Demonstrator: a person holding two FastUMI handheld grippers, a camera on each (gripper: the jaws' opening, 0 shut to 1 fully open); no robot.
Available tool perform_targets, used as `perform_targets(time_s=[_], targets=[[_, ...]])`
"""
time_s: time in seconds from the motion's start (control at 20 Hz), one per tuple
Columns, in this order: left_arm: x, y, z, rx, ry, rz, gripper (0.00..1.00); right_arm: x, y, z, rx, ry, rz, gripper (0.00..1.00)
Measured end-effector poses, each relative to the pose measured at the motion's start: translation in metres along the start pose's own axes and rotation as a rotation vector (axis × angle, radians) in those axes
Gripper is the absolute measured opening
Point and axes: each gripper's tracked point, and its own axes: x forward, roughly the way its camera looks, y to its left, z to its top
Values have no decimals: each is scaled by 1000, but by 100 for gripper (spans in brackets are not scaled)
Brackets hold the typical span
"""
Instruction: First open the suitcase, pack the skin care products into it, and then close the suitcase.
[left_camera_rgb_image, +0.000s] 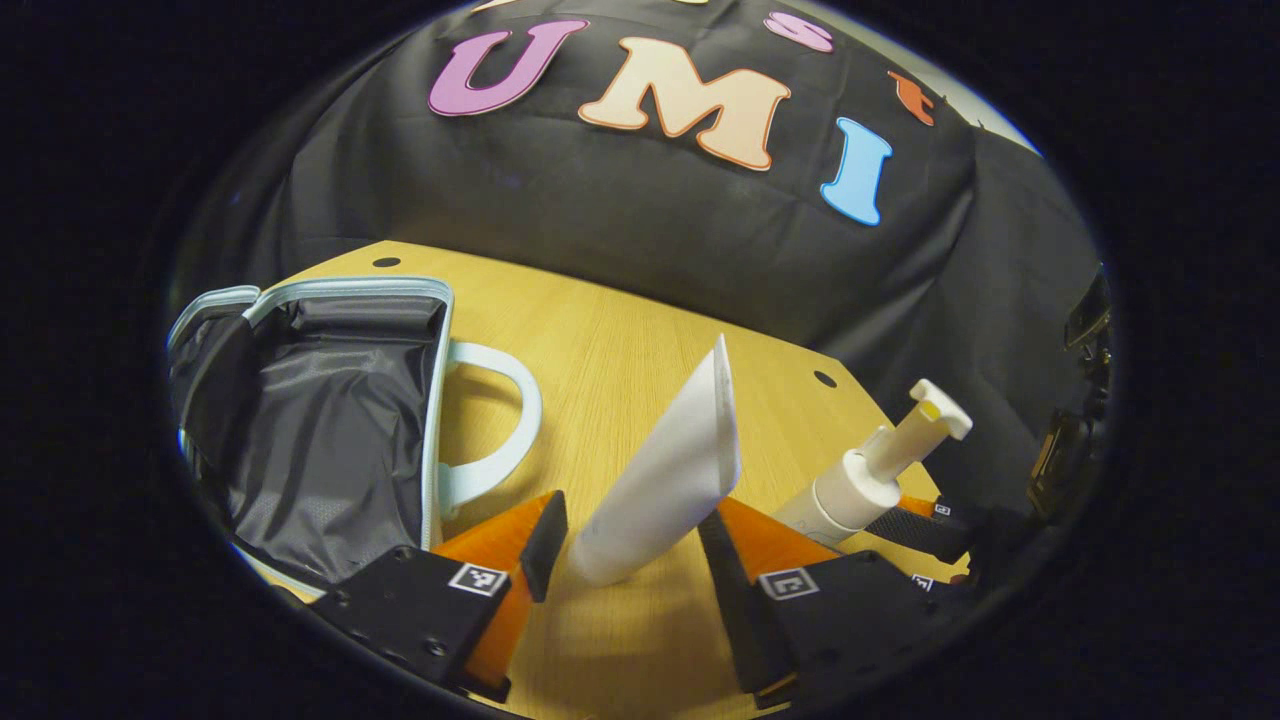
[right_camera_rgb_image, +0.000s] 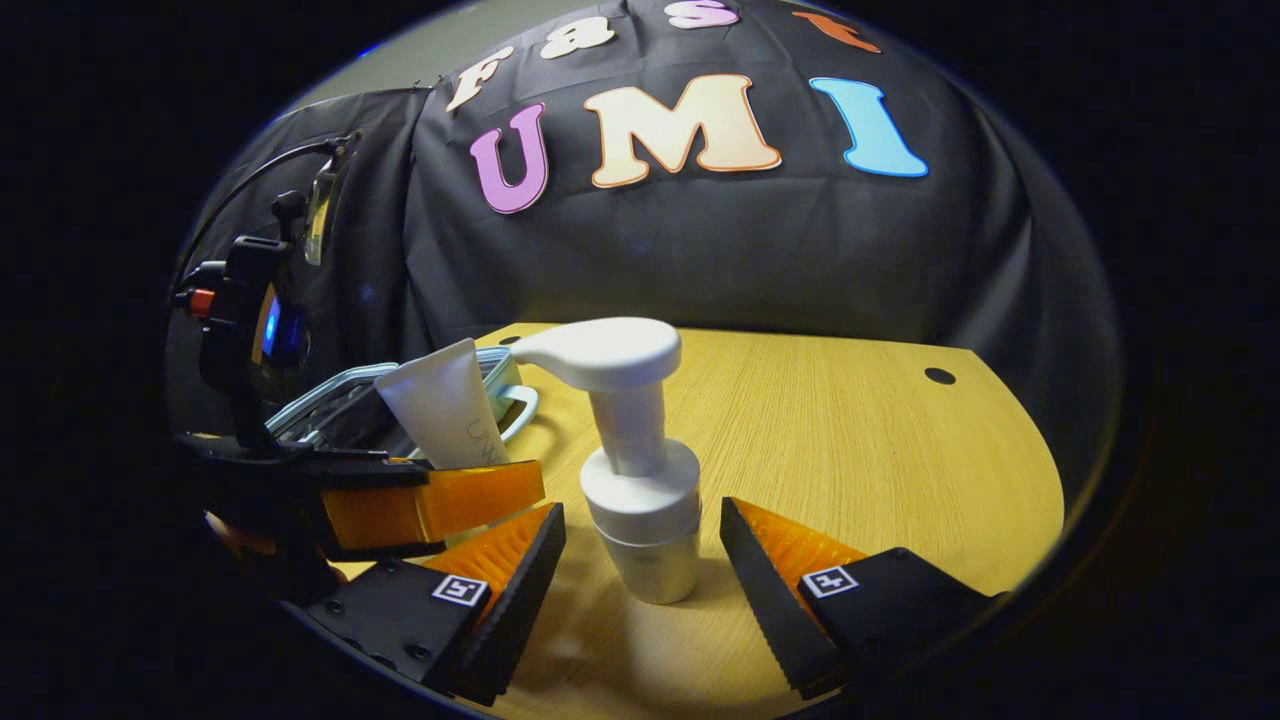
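Left gripper view showed the suitcase (left_camera_rgb_image: 330, 420) open, unpacked, both grippers' fingers apart around tube (left_camera_rgb_image: 670, 470) and pump bottle (right_camera_rgb_image: 640, 480).

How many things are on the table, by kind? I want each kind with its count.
Suitcase, open: 1
Tube: 1
Pump bottle: 1
Total: 3

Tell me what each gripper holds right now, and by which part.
Nothing is held. The left gripper stands open around the white squeeze tube near its cap end; the right gripper stands open around the white pump bottle.
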Motion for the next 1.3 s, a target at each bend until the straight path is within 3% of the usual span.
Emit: perform_targets(time_s=[0.05, 0.2, 0.25, 0.3, 0.4, 0.75, 1.05, 1.3], targets=[[3, 3, -1, -2, 6, 11, 75, 1, -2, -2, -1, 3, -5, 97], [2, 6, -2, -8, 12, 24, 47, 3, -2, -5, -10, 12, -3, 82], [2, 6, -1, -14, 8, 17, 45, 1, -1, -6, -12, 16, -5, 66], [2, 5, -2, -19, 11, 11, 39, -1, -1, -4, -14, 18, -3, 66], [-3, 5, -2, -16, 23, 12, 36, 2, -1, -5, -30, 16, -9, 63], [-66, -5, 76, 2, -59, -67, 34, -5, -10, -6, -11, 56, -78, 60], [-113, 100, 124, 30, 27, 35, 34, -23, -5, 15, 40, 70, -143, 61], [-107, 165, 96, -25, 268, -3, 34, -32, 33, 44, 44, 75, -156, 61]])
